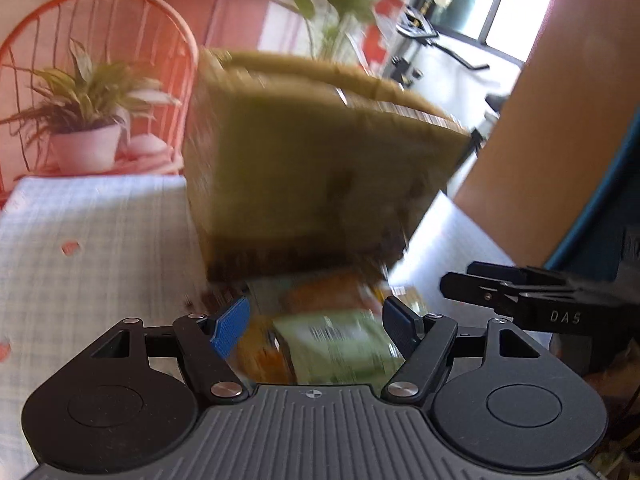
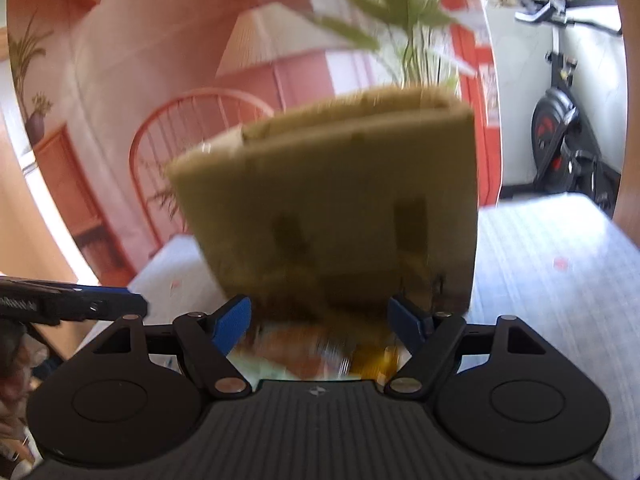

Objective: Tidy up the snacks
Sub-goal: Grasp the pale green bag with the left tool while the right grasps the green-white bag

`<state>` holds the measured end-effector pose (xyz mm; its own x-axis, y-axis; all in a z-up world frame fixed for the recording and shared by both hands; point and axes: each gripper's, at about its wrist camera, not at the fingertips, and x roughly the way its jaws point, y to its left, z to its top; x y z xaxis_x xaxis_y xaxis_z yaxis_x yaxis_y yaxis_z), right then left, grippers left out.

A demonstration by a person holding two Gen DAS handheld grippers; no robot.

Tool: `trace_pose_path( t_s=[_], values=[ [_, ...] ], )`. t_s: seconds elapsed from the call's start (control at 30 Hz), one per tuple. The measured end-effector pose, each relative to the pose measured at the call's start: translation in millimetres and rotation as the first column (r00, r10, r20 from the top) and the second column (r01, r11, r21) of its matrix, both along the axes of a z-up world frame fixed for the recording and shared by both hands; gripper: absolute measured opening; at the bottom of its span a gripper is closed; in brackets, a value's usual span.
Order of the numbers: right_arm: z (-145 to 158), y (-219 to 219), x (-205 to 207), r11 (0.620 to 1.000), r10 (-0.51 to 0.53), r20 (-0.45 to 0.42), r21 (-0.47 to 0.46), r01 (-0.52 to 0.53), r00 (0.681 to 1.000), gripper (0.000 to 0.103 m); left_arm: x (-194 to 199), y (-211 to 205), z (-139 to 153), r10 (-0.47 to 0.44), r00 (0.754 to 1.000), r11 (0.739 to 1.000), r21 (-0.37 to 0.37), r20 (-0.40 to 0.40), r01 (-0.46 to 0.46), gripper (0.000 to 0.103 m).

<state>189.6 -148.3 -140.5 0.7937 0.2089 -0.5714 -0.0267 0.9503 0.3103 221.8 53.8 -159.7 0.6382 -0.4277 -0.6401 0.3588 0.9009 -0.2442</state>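
While both grippers hang with jaws apart and empty, the snacks [image 1: 332, 336] lie on the desk [image 1: 92, 232] at 12 o'clock of the left gripper [image 1: 316, 322], before the box [image 1: 316, 176]; the right gripper [image 2: 320, 318] looks equally near.

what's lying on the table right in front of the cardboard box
Snack packets, blurred: a green one with a barcode and orange ones, on the checked tablecloth. Their lower parts are covered by the left tool.
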Motion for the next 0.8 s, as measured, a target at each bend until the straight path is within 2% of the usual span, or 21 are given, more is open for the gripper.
trace_pose_path(
  t_s=[0.2, 0.27, 0.43, 0.5, 0.57, 0.6, 0.67, 0.8],
  values=[
    [-23.4, 21.8, -18.1, 0.995, 0.083, -0.089, -0.041, -0.087, 0.993, 0.078, -15.7, -9.1, -38.1, -0.052, 0.994, 0.999, -0.014, -0.098, 0.051, 0.076],
    [-30.6, 25.8, -21.6, 0.994, 0.099, -0.118, -0.025, -0.103, 0.988, 0.078, -20.3, -7.8, -47.3, -0.048, 0.992, 0.999, -0.016, -0.118, 0.046, 0.075],
    [-41.3, 35.6, -32.0, 0.992, 0.125, -0.152, -0.01, -0.128, 0.98, 0.078, -18.4, 6.5, -66.2, 0.008, 0.979, 0.991, -0.131, -0.205, -0.036, 0.072],
    [-45.0, 34.5, -32.9, 0.993, 0.12, -0.163, 0.003, -0.121, 0.979, 0.078, -16.3, 9.2, -73.7, -0.001, 0.973, 0.987, -0.154, -0.231, -0.035, 0.063],
    [-46.9, 31.2, -30.9, 0.993, 0.121, -0.159, 0.022, -0.119, 0.98, 0.074, -16.0, 5.5, -76.5, -0.004, 0.971, 0.987, -0.156, -0.241, -0.034, 0.061],
    [-46.9, 30.3, -31.0, 0.992, 0.124, -0.156, 0.029, -0.121, 0.98, 0.069, -15.8, 5.7, -78.4, -0.009, 0.97, 0.985, -0.168, -0.244, -0.033, 0.059],
    [-46.3, 30.4, -30.0, 0.991, 0.131, -0.155, 0.033, -0.127, 0.979, 0.064, -16.9, 4.3, -81.0, -0.026, 0.968, 0.982, -0.185, -0.249, -0.021, 0.052],
    [-45.5, 35.0, -29.7, 0.986, 0.165, -0.145, 0.043, -0.16, 0.976, 0.05, -18.7, 0.8, -83.3, -0.026, 0.967, 0.979, -0.2, -0.254, -0.026, 0.052]
  ],
)
